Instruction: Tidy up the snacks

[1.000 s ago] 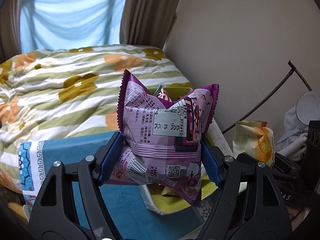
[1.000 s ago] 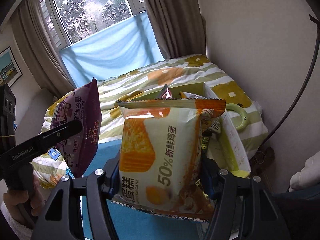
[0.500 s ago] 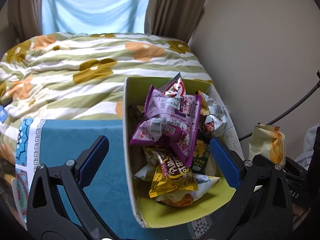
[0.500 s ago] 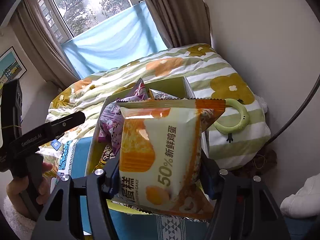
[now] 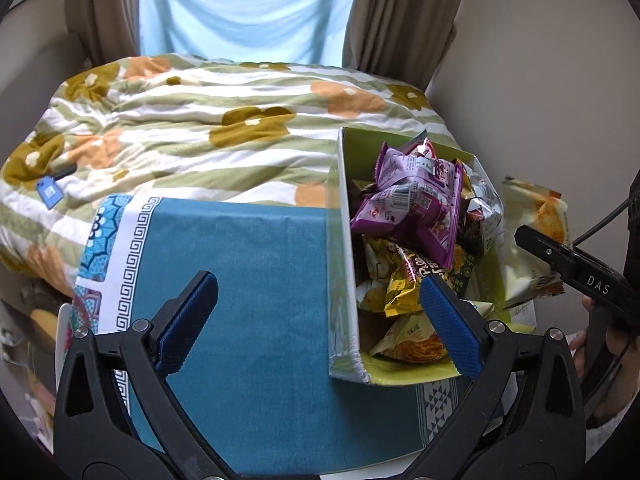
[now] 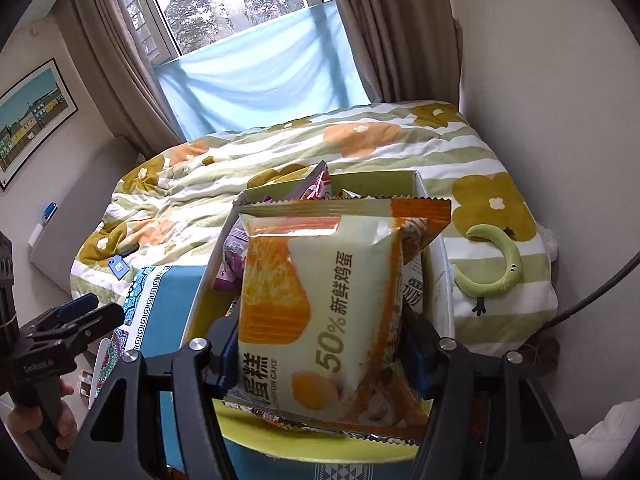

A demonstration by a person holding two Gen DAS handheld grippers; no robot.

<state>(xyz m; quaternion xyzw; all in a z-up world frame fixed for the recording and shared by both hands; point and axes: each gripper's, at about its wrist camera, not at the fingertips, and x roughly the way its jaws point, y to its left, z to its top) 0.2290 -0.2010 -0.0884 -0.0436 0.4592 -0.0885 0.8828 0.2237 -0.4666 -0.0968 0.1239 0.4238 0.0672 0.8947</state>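
Hiding box (image 6: 418, 184) contents: cake packet (image 6: 320, 304) pinched in right tool (image 6: 320, 354) | left tool (image 5: 318, 318) spread, empty

cake packet (image 6: 320, 304): glossy film | box (image 5: 344, 240): matt cardboard | quilt (image 5: 180, 128): soft cloth

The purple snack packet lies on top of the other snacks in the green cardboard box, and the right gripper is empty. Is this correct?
Not quite. The right gripper is not empty: it is shut on an orange and white cake packet, as the right wrist view shows. The purple snack packet does lie on top of the other snacks in the green cardboard box.
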